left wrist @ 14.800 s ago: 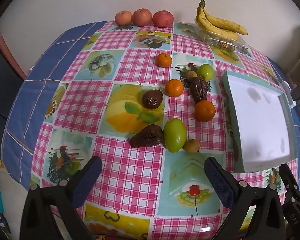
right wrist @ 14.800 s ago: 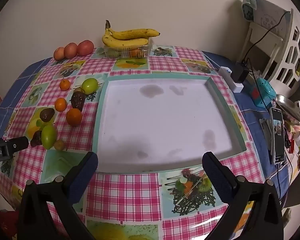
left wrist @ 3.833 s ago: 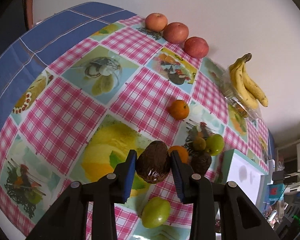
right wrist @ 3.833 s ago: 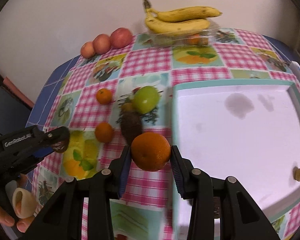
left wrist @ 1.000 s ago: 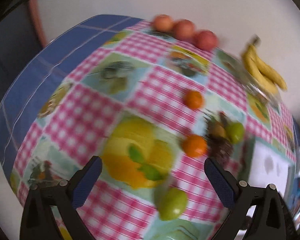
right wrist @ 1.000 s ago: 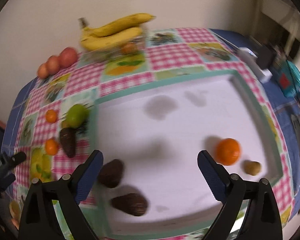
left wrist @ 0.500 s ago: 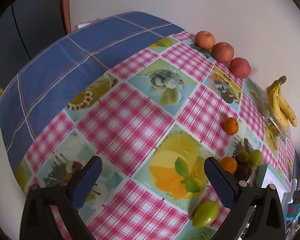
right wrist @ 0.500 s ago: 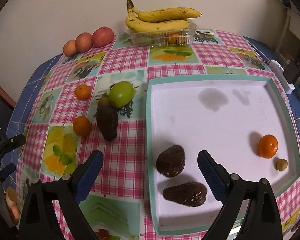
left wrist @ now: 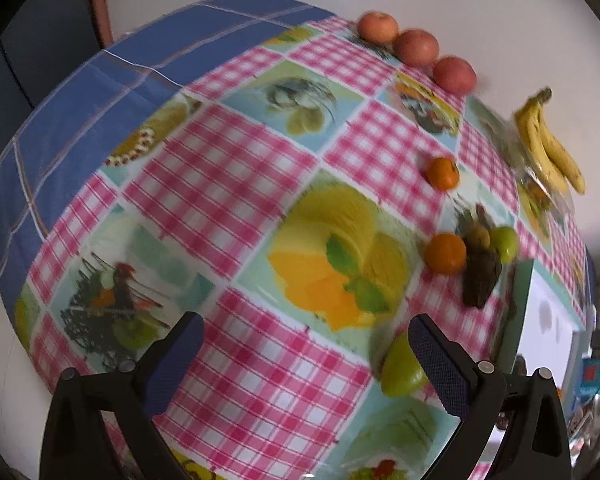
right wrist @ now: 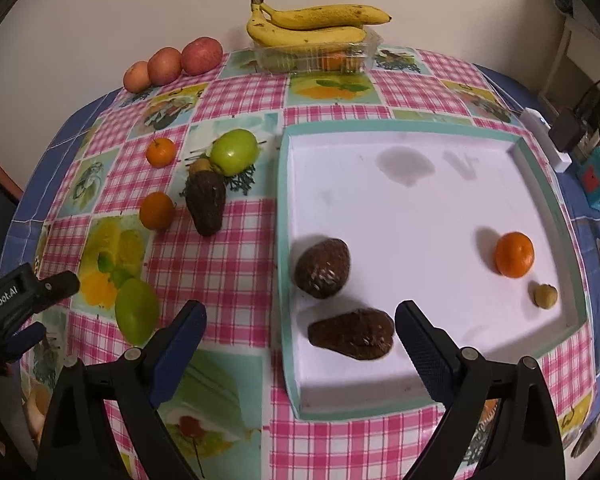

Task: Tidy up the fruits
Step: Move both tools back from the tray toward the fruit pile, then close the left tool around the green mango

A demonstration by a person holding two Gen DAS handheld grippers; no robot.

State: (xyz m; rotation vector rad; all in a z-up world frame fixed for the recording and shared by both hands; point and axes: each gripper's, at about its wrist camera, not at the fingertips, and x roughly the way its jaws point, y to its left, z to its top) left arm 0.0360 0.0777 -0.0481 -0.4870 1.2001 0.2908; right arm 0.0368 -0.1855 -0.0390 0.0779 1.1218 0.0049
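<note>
Both grippers, the left gripper [left wrist: 304, 354] and the right gripper [right wrist: 300, 330], are held with fingers spread wide apart and nothing between them.

Table [right wrist: 220, 264], covered in a pink-checked fruit-print cloth, is recorded as bearing every item.

Tray [right wrist: 548, 188], white with a teal rim, is placed on the right half of the table. Within it are listed: two dark avocados [right wrist: 322, 268] near its front left corner, one orange [right wrist: 514, 254] toward the right wall, and a small kiwi [right wrist: 545, 295] just beside that orange.

Bananas [right wrist: 316, 22] are laid on a clear plastic box [right wrist: 320, 56] at the far edge.

Three red apples [right wrist: 172, 64] are lined along the far left edge.

Left of the tray, loose on the cloth, are found a third dark avocado [right wrist: 206, 202], two green fruits [right wrist: 136, 314], and two small oranges [right wrist: 157, 210].
</note>
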